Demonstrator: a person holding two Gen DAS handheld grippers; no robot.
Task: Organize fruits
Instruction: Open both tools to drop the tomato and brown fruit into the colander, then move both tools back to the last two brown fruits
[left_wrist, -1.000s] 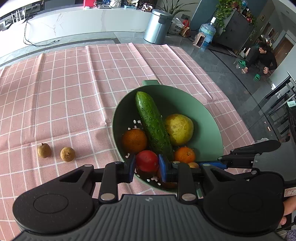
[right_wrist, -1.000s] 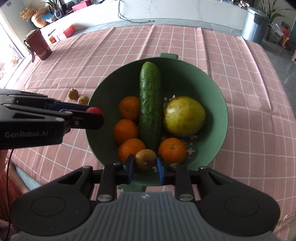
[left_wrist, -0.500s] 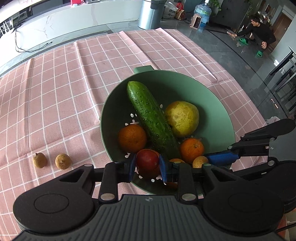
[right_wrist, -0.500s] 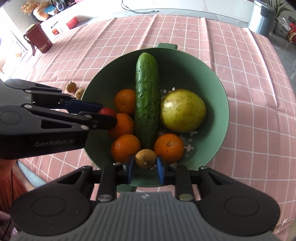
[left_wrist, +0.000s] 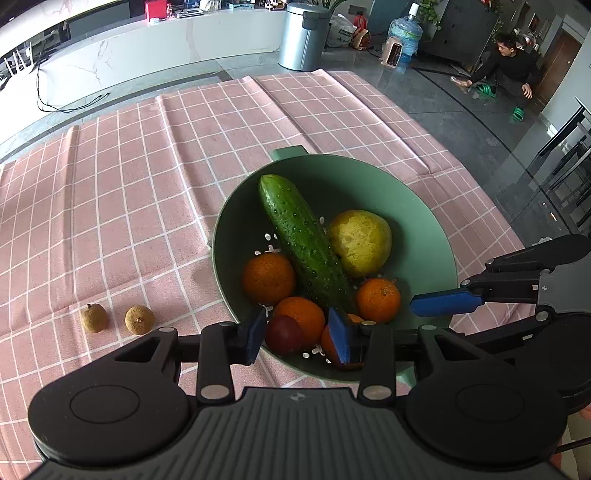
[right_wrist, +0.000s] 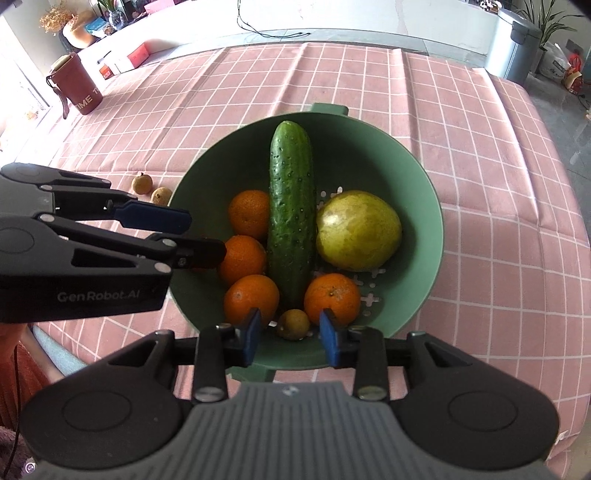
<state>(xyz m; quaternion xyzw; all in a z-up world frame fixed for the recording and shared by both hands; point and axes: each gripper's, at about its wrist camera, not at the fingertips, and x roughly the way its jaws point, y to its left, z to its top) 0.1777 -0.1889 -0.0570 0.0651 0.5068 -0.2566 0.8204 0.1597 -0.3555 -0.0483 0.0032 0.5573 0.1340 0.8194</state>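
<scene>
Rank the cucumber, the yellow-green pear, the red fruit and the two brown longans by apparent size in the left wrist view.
1. cucumber
2. yellow-green pear
3. red fruit, though nearest the camera
4. two brown longans, alike, unranked

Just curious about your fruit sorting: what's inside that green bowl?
The green bowl holds a cucumber, a yellow-green pear, four oranges, a small brown fruit and a red fruit. Anything beneath them is hidden.

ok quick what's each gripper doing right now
Left gripper: open, jaws either side of the red fruit in the green bowl.
Right gripper: open, jaws either side of the small brown fruit.
</scene>
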